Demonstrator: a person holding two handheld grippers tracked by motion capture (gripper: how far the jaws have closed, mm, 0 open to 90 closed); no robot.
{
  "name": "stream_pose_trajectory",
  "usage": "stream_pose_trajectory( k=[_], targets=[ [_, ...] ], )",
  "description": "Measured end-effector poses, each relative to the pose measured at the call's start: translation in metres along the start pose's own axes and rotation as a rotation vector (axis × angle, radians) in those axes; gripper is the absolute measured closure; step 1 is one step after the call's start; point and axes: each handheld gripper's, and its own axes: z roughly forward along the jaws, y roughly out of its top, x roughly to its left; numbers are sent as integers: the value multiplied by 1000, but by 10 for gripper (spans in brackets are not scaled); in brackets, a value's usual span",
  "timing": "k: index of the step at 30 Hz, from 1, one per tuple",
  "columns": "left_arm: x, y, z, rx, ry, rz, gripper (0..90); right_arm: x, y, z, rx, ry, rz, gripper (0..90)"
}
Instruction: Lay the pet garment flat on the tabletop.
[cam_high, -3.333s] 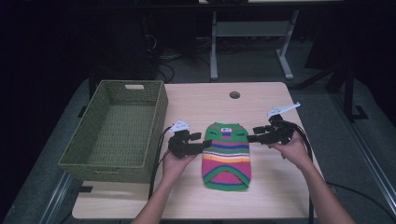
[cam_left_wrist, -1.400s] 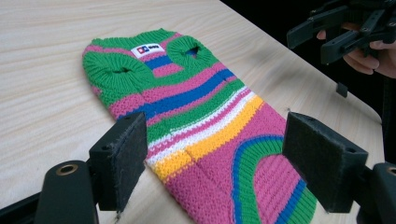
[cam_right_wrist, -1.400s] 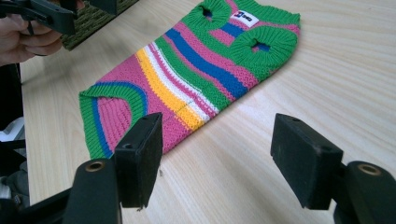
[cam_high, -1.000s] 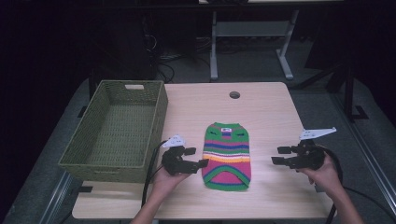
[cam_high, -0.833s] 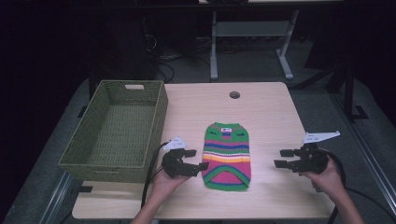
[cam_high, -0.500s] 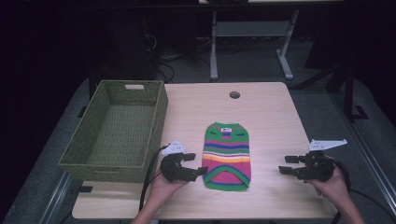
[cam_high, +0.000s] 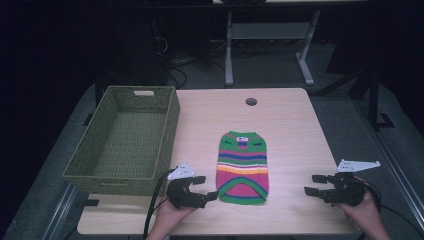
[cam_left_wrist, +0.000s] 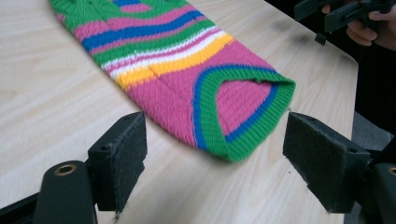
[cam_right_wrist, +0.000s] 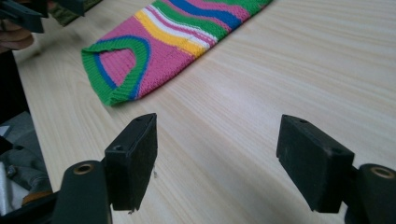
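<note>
Basket (cam_high: 125, 137): green woven, stands on the left part of the table (cam_high: 295, 125), its near right corner just beside the left gripper.
Left gripper (cam_high: 205, 189): held in the person's left hand (cam_high: 170, 215) at the near edge, jaws wide apart with nothing between the pads; it points at the sweater's near left corner, close to the hem but apart from it.
Sweater (cam_high: 243, 167): small, knitted, striped green, pink, blue, yellow and white; lies flat in the middle of the table, neck away from the person, green-edged hem toward them.
Right gripper (cam_high: 316, 184): held in the right hand (cam_high: 362, 212) at the near right edge, well apart from the sweater; jaws have just been opening, gaping over bare wood, nothing between them.
Hole (cam_high: 251, 101): round, in the tabletop beyond the sweater.
</note>
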Motion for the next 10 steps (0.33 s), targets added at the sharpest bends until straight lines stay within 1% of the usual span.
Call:
stream_pose_trajectory(
  k=[1,2,3,4,5,6,7,8,9,10],
  targets=[
    [-1,-1,-2,1,5,-4,215,1,-1,0,-5,-9,2,288],
    [-1,0,-3,4,1,-11,217,4,-3,0,-21,-20,7,293],
    [-2,0,-4,7,-1,-7,217,7,-5,1,-40,-17,14,293],
    [-4,1,-5,7,13,15,219,10,-6,2,-57,-8,17,293],
    [-7,3,-6,-2,18,25,219,15,-6,3,-53,-16,7,289],
    [-7,3,-6,-2,18,25,219,15,-6,3,-53,-16,7,289],
    [-7,4,-6,-4,17,28,219,23,-6,5,-35,-32,-23,282],
    [-7,4,-6,-7,17,28,219,26,-8,5,-40,-38,-30,283],
    [-6,4,-6,-7,16,27,219,28,-10,5,-57,-32,-18,286],
    [-5,4,-5,-3,17,26,219,28,-12,6,-63,-22,-14,292]
  ],
)
